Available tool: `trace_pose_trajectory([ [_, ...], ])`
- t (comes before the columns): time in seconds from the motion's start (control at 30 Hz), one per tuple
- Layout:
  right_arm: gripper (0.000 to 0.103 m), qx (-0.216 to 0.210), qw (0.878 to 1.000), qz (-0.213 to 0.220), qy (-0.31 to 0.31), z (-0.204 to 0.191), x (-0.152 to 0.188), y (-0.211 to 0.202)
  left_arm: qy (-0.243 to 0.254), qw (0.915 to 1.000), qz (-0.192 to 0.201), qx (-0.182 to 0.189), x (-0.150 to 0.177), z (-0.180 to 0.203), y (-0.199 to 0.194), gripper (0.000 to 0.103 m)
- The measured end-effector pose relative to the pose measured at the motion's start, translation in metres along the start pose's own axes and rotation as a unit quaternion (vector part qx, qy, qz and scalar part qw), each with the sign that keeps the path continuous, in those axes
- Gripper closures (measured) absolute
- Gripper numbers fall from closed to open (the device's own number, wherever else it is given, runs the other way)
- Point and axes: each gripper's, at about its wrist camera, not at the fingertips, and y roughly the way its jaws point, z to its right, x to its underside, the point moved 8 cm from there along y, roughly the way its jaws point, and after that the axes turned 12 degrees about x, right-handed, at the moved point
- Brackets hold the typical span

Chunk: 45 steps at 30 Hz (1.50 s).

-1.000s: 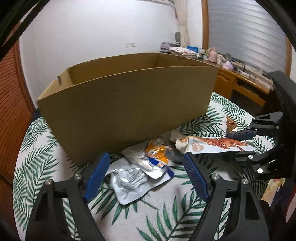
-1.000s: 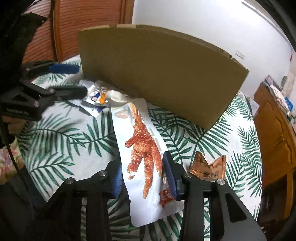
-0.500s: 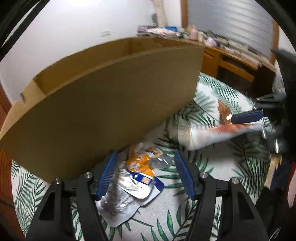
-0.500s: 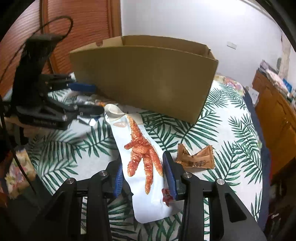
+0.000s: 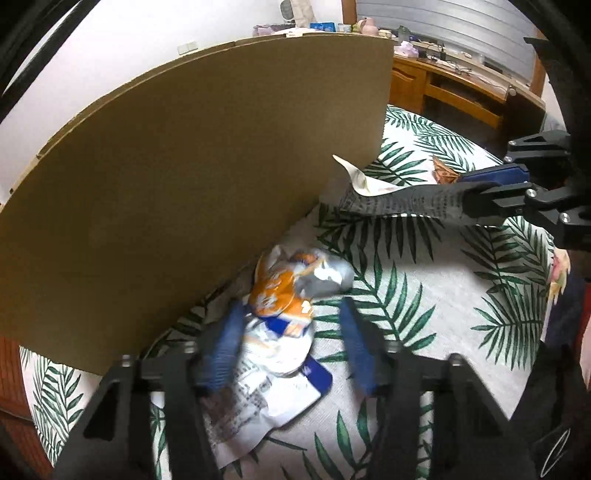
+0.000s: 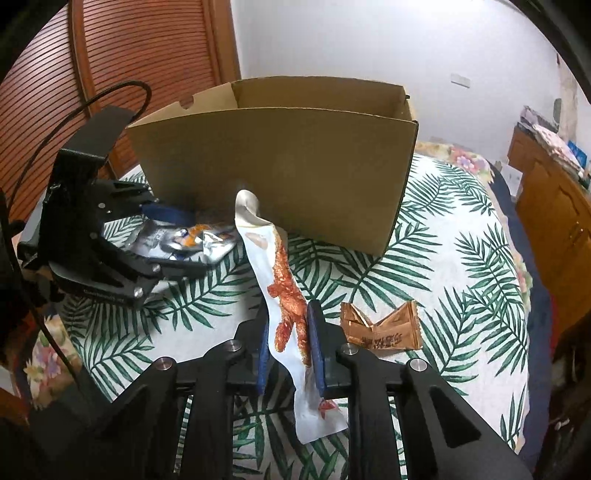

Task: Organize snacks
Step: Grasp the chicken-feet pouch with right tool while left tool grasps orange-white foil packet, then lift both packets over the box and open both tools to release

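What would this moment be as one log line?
left gripper: closing around orange packet | right gripper: shut on chicken-foot packet, lifted | box: open

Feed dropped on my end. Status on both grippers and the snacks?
Right hand-held gripper shut on chicken-foot pack, lifted. Left closing around orange packet, pads not yet pressing. Box close behind.

White plastered wall (image 6: pixel 351 40), upper centre, with pale switch plate (image 6: pixel 460 79) upper right. Reddish-brown slatted wooden door (image 6: pixel 122 62), upper left. Wooden cabinet (image 6: pixel 554 206), right edge, cluttered on top. Grey ribbed blind (image 5: pixel 443 22), upper right of the left-wrist view, above a wooden desk (image 5: pixel 454 86).
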Motion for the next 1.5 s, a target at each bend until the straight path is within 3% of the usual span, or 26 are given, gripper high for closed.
trace_pose_trajectory([
  [0.13, 0.086, 0.001, 1.0, 0.0, -0.003, -0.001, 0.0, 0.0, 0.01, 0.9998, -0.013, 0.01, 0.003, 0.007, -0.002, 0.061],
  [0.23, 0.086, 0.001, 1.0, 0.001, -0.003, -0.001, 0.0, 0.0, 0.016, 0.9997, -0.017, 0.003, 0.001, 0.008, -0.003, 0.053],
  [0.33, 0.086, 0.002, 1.0, 0.001, -0.002, -0.002, 0.0, 0.0, -0.004, 0.9998, -0.018, 0.007, -0.001, -0.001, 0.0, 0.035],
  [0.47, 0.086, 0.002, 1.0, 0.001, -0.002, -0.002, 0.001, 0.0, -0.024, 0.9993, -0.011, 0.025, -0.002, -0.01, 0.003, 0.029],
  [0.57, 0.086, 0.0, 1.0, 0.001, -0.001, -0.001, 0.0, 0.001, -0.021, 0.9994, -0.006, 0.025, -0.003, -0.008, 0.004, 0.029],
  [0.63, 0.086, -0.003, 1.0, 0.001, 0.002, 0.0, 0.0, 0.001, -0.023, 0.9992, -0.006, 0.031, -0.004, -0.006, 0.005, 0.034],
  [0.87, 0.086, -0.005, 1.0, 0.001, 0.003, 0.0, 0.001, 0.0, 0.01, 0.9995, -0.007, 0.03, -0.009, 0.013, 0.005, 0.077],
  [1.5, 0.091, 0.007, 1.0, 0.027, -0.002, -0.006, -0.007, -0.012, -0.018, 0.9966, 0.073, 0.034, -0.011, 0.023, -0.034, 0.083],
])
